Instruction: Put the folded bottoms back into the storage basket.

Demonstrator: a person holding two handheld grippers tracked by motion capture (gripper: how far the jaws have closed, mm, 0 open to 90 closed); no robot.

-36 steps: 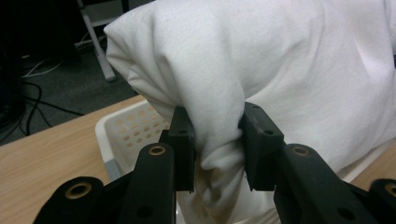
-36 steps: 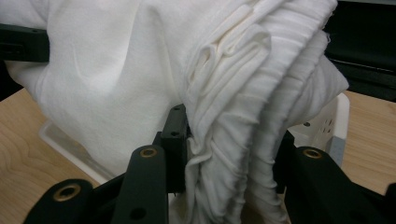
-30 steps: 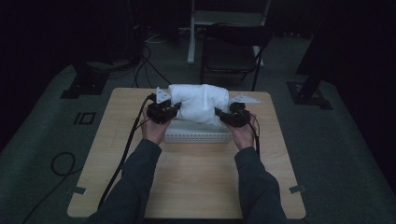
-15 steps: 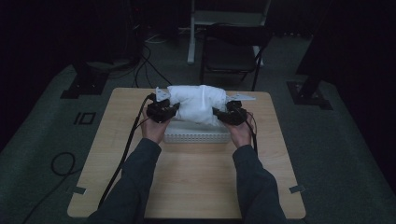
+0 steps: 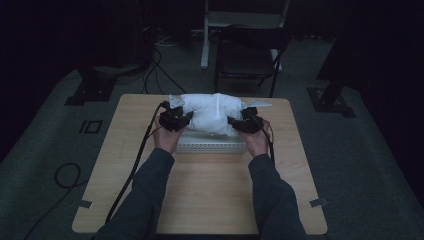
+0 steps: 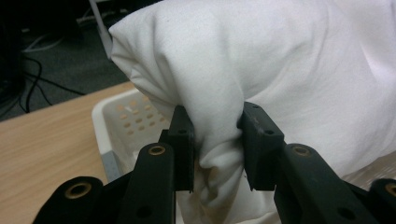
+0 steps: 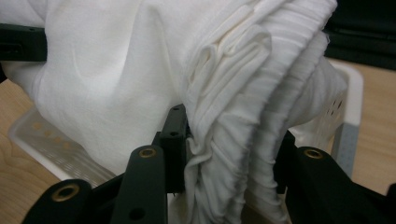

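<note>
We have the white cloth [image 5: 212, 114] bundled up and held over the basket [image 5: 212, 146], which sits past the middle of the table [image 5: 210, 200], toward twelve o'clock from us. The bundle's long axis runs nine to three, and we hold one end with each tool.

The left gripper [image 5: 176, 120] is at the nine o'clock end. In the left gripper view its jaws are pinched on a thick fold of the cloth [image 6: 261, 84], with fabric bulging above and below the fingers [image 6: 183, 140]. The right gripper [image 5: 244, 124] is at the three o'clock end; in the right gripper view it is clamped on a pleated, ribbed edge of the cloth [image 7: 187, 70], and those jaws have just been easing apart a little with the fabric between them, still pressed as far as we can tell.

The relation that matters is vertical: the basket lies straight below the bundle, its perforated wall [image 6: 122, 112] showing just under the left end and its rim [image 7: 351, 93] beside the right end. Both hands are equally near, so we judge a level lowering of both ends should seat the bundle. Whether its underside already rests in the basket is hard to say in this dim view.
</note>
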